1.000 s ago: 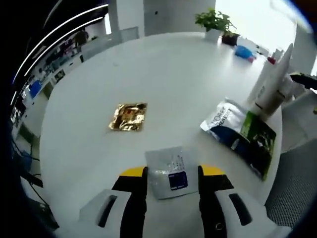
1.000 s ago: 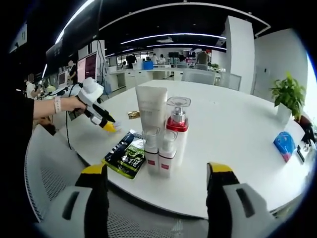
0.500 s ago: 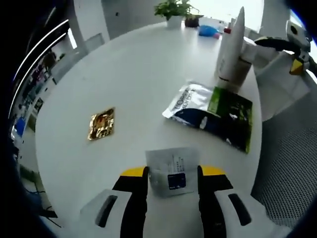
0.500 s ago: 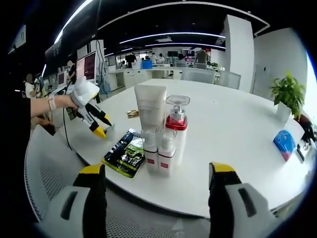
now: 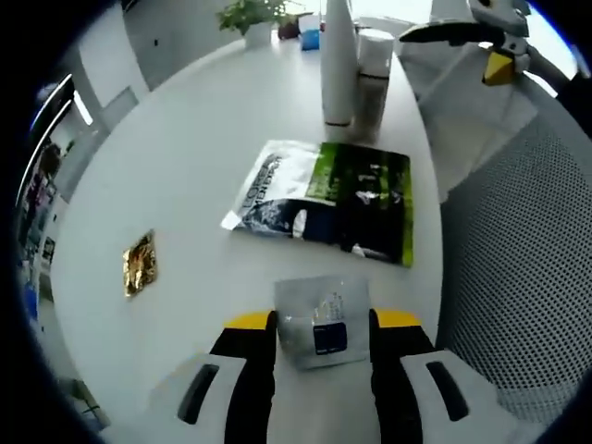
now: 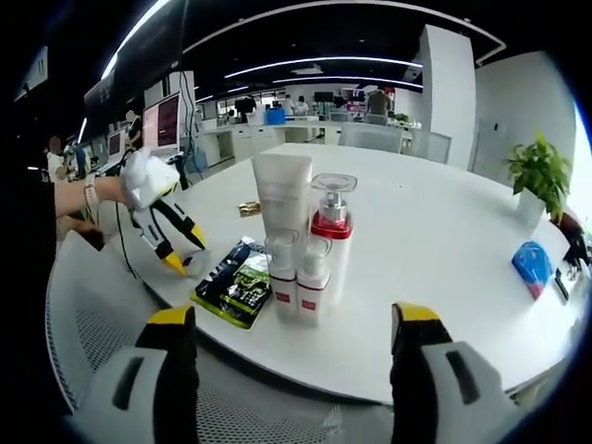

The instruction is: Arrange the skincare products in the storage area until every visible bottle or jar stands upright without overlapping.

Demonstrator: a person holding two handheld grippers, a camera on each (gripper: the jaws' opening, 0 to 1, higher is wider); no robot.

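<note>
Left hand-held gripper [image 5: 322, 326] clenched on small silver sample sachet [image 5: 320, 319], carried low over table [image 5: 185, 157] edge, likely toward product group. Right hand-held gripper [image 6: 294, 326] released, jaws wide, holding nothing, facing upright cluster: white tube [image 6: 282, 199], red-collared pump bottle [image 6: 331, 222], two small bottles [image 6: 296, 277]. Green-black pouch [image 5: 333, 199] flat beside them; gold sachet [image 5: 139, 264] well apart.

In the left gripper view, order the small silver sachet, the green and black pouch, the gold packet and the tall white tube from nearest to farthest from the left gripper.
1. small silver sachet, between the left gripper fingers.
2. green and black pouch, just beyond, centre.
3. gold packet, off to the left; close call with the pouch.
4. tall white tube, upright at the top.
</note>
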